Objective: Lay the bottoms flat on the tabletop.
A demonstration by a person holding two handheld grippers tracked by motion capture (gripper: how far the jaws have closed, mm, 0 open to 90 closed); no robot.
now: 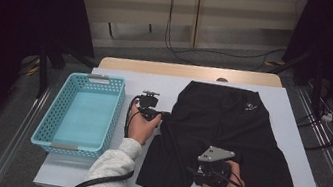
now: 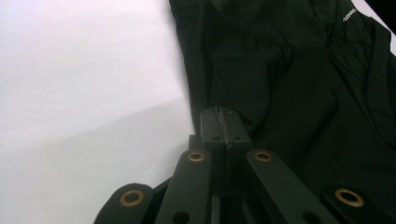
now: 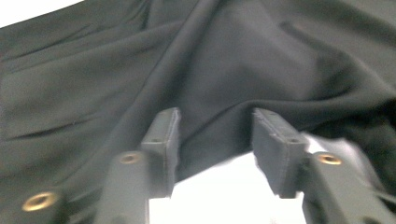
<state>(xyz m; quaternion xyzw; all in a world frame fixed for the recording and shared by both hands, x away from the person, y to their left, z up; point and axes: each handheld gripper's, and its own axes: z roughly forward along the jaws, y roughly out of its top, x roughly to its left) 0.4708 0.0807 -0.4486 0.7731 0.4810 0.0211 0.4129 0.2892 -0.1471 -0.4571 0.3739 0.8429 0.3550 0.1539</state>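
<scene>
Garment: black thin-fabric shorts [image 1: 232,144] lie flat on the white table cover [image 1: 294,139].
Left gripper [image 2: 223,122]: clamped on the shorts' side edge.
Right gripper [image 3: 215,140]: jaws apart, hem between them (unpinched).
Risk: one-sided pull may bunch fabric.
Views: high view adds the light-blue perforated plastic basket [image 1: 81,113].

shorts [image 1: 229,134] on table [image 1: 295,159], basket [image 1: 81,113] left
</scene>
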